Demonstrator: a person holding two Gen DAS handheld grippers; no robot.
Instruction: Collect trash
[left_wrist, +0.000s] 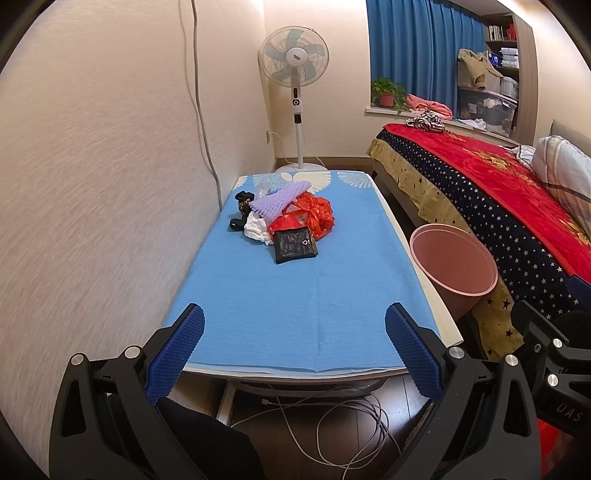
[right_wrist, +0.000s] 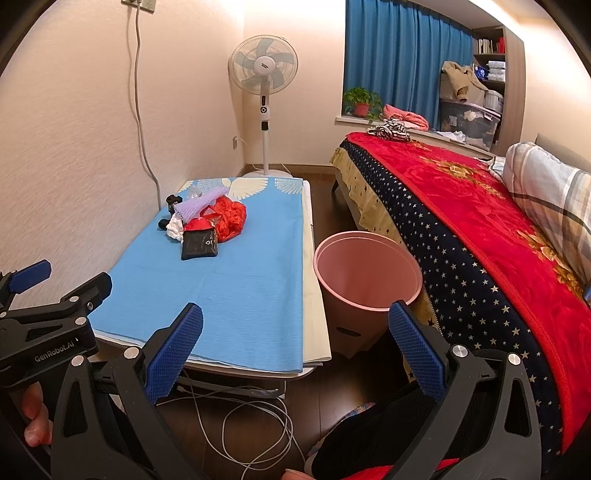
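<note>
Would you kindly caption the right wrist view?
Open right gripper faces the trash pile on a blue table, pink bin alongside.

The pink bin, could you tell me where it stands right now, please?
In both views the pink bin stands on the floor, right of the blue-covered table and against the bed.

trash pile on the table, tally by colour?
Black: 2, flat black packet and black item at the wall side
Red: 1, red plastic bag
White: 1, crumpled white piece
Purple: 1, lilac foam sheet
Clear: 1, clear plastic bit
Total: 6; the red may be more than one bag.
</note>
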